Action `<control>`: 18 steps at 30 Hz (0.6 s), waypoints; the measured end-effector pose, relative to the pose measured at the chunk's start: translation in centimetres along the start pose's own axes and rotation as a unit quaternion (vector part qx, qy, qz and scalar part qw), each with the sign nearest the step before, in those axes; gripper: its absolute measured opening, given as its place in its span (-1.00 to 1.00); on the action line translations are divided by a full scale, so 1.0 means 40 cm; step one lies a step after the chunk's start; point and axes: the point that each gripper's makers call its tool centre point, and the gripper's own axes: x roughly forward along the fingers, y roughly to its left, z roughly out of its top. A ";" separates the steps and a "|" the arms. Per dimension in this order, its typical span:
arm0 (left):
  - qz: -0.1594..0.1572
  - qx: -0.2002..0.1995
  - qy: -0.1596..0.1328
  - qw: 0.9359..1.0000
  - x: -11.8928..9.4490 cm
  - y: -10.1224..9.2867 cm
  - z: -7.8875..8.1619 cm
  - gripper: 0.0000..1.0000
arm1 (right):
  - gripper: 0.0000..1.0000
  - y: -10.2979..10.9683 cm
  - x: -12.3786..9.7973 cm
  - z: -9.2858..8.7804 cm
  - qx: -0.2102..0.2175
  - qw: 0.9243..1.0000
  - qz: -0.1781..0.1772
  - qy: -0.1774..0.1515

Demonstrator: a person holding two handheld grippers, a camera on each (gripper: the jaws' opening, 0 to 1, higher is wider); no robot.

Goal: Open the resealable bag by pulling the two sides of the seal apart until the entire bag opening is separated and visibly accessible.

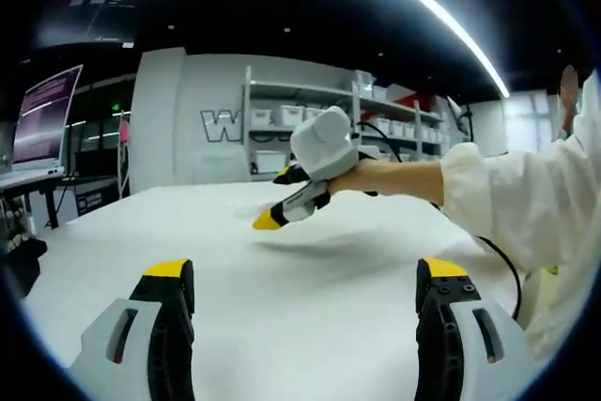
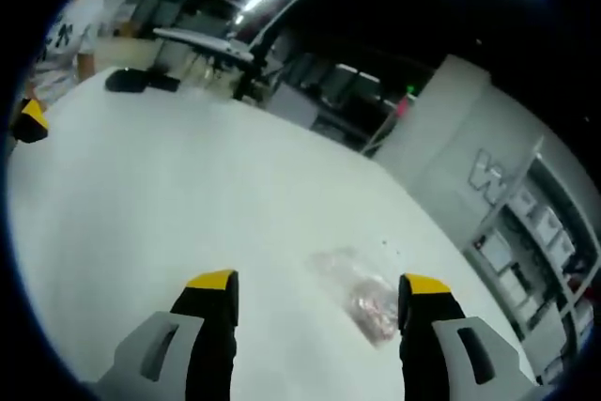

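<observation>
Ideally, the right gripper (image 2: 315,293), jaws apart above the bag (image 2: 362,295), pinches one seal lip while the left gripper (image 1: 305,279), also apart, takes the other.

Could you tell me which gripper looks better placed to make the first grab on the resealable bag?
Right, probably. The resealable bag lies flat on the white table just ahead of the right gripper, whose jaws stand open, nearer its right-hand jaw. The left gripper is open too, with bare tabletop ahead of it.

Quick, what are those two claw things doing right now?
Left gripper: open, holding nothing.
Right gripper: open, holding nothing, above the bag on the table.
</observation>
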 end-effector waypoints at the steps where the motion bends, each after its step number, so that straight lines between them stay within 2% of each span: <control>1: 0.000 0.000 0.000 1.000 0.000 0.000 0.000 0.95 | 0.28 -0.001 0.004 -0.001 0.004 1.000 0.000 0.000; 18: 0.003 0.003 -0.001 1.000 -0.007 0.014 0.006 0.96 | 0.21 -0.005 0.056 0.009 0.061 0.998 -0.004 -0.010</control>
